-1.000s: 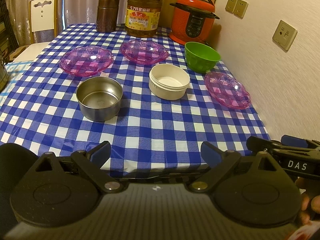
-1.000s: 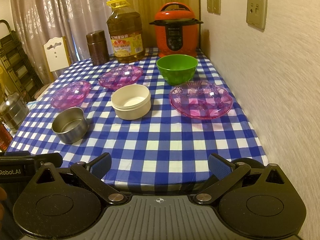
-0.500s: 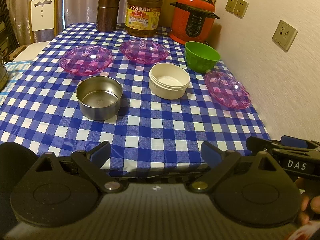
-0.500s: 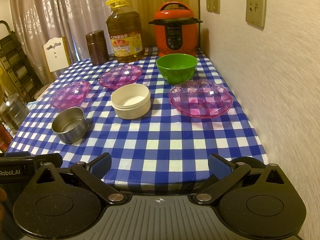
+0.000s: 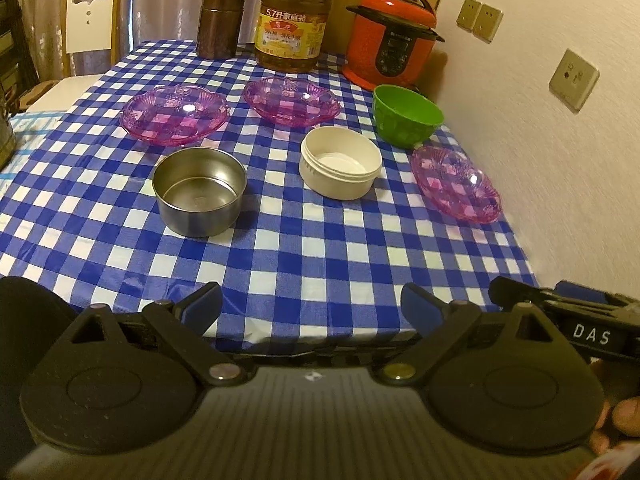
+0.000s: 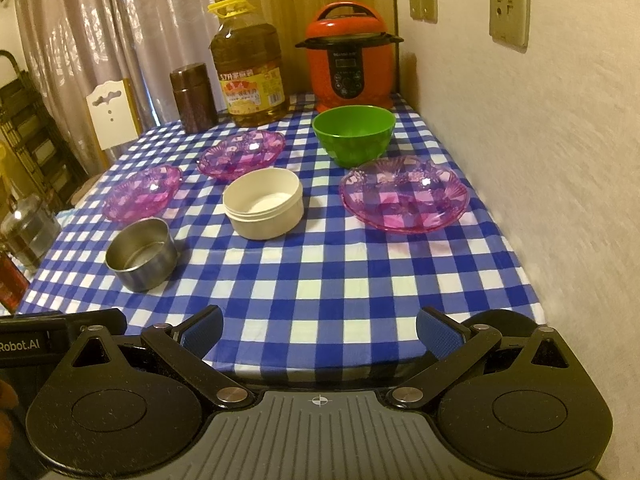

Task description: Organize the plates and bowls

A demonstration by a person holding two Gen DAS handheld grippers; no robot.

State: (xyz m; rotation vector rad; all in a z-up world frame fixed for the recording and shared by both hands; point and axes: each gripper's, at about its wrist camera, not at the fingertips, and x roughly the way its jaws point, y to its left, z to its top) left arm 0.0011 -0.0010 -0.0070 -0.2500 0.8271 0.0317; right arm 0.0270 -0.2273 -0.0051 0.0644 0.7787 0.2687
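Note:
Three pink glass plates lie apart on the blue checked tablecloth: one at the left [image 5: 175, 114], one in the middle [image 5: 292, 101], one by the wall [image 5: 456, 183]. A steel bowl [image 5: 199, 191], a white bowl [image 5: 340, 167] and a green bowl [image 5: 406, 120] stand between them. The right wrist view shows the same steel bowl [image 6: 141, 253], white bowl [image 6: 263, 208], green bowl [image 6: 354, 134] and the wall-side plate [image 6: 404, 194]. My left gripper [image 5: 310, 307] and right gripper [image 6: 318, 332] hang open and empty at the table's near edge.
An oil jug [image 5: 295, 20], a brown canister [image 5: 221, 22] and a red pressure cooker [image 5: 390, 54] line the table's far end. The wall [image 6: 540, 160] runs along the right side. A white chair [image 5: 93, 26] stands at the far left. Metal containers [image 6: 28, 232] sit off the table's left.
Both views have crept very slightly forward over the table's near edge. Nothing on the table has moved, and both grippers stay open.

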